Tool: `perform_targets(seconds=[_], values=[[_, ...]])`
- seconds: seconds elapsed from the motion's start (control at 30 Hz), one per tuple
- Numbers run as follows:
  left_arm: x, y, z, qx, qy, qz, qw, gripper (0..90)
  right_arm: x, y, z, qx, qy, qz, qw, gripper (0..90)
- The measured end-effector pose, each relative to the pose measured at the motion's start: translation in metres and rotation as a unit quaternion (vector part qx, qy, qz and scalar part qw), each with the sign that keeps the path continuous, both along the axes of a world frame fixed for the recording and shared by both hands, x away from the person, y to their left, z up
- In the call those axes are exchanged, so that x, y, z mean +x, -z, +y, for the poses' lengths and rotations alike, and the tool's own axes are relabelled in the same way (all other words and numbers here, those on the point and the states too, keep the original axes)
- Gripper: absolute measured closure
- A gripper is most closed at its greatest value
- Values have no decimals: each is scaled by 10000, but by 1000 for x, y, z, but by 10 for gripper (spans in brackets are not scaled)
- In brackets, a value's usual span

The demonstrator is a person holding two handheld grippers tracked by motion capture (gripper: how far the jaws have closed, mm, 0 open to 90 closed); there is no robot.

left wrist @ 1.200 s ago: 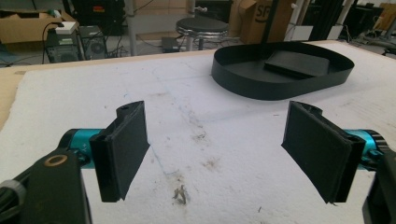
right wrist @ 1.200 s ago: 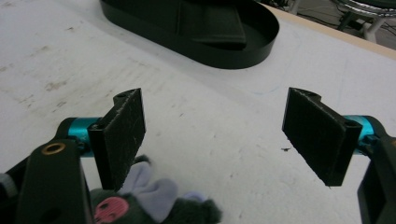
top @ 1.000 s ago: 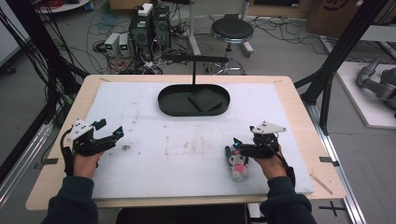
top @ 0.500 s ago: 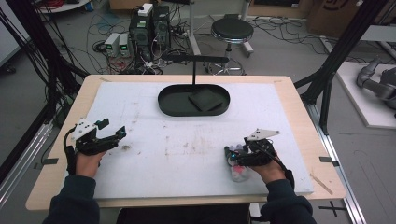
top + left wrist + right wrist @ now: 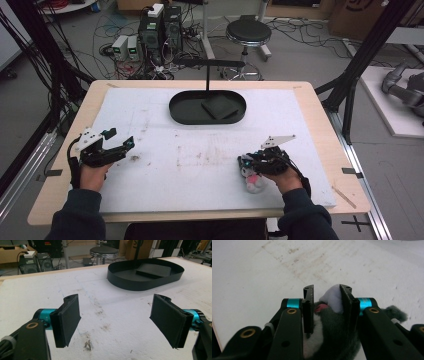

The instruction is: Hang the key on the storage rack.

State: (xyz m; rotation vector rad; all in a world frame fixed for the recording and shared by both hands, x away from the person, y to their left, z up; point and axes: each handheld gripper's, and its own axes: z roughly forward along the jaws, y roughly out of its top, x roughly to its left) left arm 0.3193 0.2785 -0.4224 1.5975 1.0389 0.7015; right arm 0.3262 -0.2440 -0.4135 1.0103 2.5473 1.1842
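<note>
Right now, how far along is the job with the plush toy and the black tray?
Done: the right claw has just closed its jaws around the grey and white plush toy, which lies on the white mat near the person's side. In hand: that grip, the toy not yet lifted. Left, probably: carrying it to the black oval tray at the far side. The left claw is open with nothing between its jaws.

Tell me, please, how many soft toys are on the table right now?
1: a grey-and-white plush toy at the near right of the white mat, between the right gripper jaws, which have just been closing on it.
</note>
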Motion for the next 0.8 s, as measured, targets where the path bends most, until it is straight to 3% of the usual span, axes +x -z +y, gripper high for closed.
perform_targets(seconds=[0.07,0.1,0.2,0.27,0.43,0.53,0.63,0.73,0.8], values=[[0,0,-1,6,-5,10,10000,234,7,-5,-2,-75,-294,-205,9993,759],[1,0,-1,8,10,6,10000,234,11,-7,-3,-169,-464,-345,9982,826],[2,0,-2,18,25,20,10000,234,25,-16,-5,-355,-754,-604,9947,826],[3,1,-3,3,31,27,10000,234,35,-20,-5,-488,-737,-643,9940,827],[5,2,-2,21,35,41,10000,234,58,-22,-7,-520,-710,-762,9932,827],[4,1,-2,15,26,27,10000,234,65,-16,-4,-664,-476,-746,9939,772],[4,1,-1,-1,10,16,10000,234,68,-15,-2,-676,73,-779,9946,456],[3,1,0,-2,2,18,10000,234,57,-22,-1,-870,712,-1196,9864,329],[2,1,0,-15,-1,13,10000,234,46,-27,-2,-827,1030,-1298,9827,290]])
